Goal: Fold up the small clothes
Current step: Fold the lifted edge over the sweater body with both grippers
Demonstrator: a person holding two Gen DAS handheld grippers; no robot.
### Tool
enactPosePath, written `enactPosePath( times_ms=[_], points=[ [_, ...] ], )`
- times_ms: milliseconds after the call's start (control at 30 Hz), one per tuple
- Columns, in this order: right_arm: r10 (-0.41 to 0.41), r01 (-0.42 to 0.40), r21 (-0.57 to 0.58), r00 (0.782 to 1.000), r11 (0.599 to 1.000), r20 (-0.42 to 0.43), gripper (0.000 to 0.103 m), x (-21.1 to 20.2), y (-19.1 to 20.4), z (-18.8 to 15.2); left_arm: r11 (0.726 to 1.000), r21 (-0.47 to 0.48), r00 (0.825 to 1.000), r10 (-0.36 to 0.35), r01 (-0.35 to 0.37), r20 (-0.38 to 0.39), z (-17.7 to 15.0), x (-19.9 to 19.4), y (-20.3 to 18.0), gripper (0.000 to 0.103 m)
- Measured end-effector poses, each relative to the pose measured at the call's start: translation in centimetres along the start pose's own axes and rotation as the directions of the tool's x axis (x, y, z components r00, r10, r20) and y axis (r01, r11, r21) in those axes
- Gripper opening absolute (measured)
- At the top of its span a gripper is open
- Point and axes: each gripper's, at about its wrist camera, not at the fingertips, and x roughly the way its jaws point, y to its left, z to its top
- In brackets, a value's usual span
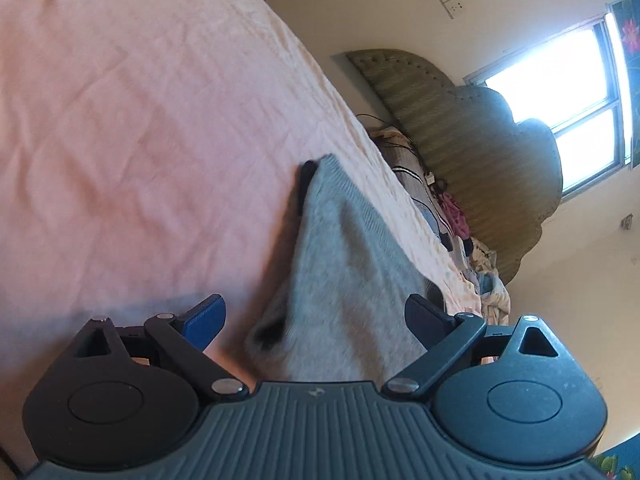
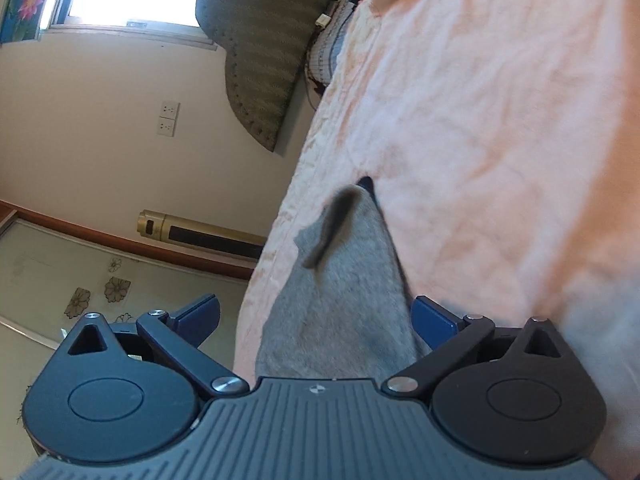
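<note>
Bed [image 1: 132, 128] with a wrinkled pale pink sheet [image 2: 500, 128], a small grey knit garment [image 1: 340, 272] with a dark edge lying on it, jumbled clothes and cables [image 1: 460, 224] by the headboard.

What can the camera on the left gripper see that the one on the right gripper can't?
Only the left wrist view shows the heap of crumpled clothes by the headboard. Only the right wrist view shows the tall gold tower fan and the flowered glass door. Both show the grey knitted garment on the pink bedsheet, the padded green headboard, the bright window and open jaws.
</note>
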Motion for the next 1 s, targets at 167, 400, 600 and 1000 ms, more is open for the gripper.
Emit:
enactPosePath(
  times_ms=[167, 400, 600, 1000],
  points=[
    [-0.030, 0.030, -0.030, 0.999, 0.999, 0.013, 0.096, -1.8, -0.7, -4.1, 0.996, -0.081, 0.994, -0.038, 0.046, 0.098, -4.3, -2.9, 1.3, 0.097],
    [-0.105, 0.102, -0.138, 0.994, 0.985, -0.018, 0.096, 2.6, 1.7, -5.5, 1.000, -0.023, 0.995, 0.002, 0.000, 0.095, -3.5, 1.3, -1.6, 0.096],
    [-0.191, 0.179, -0.173, 0.980, 0.969, -0.056, 0.017, 6.2, 1.7, -4.9, 0.995, -0.023, 0.995, 0.099, -0.098, 0.006, -3.4, 4.4, -1.7, 0.004],
    [-0.059, 0.030, -0.215, 0.989, 0.976, -0.133, 0.013, -0.5, 2.7, -7.6, 0.995, 0.090, 0.999, -0.046, 0.044, 0.020, -4.4, -5.5, -2.5, 0.004]
  ],
)
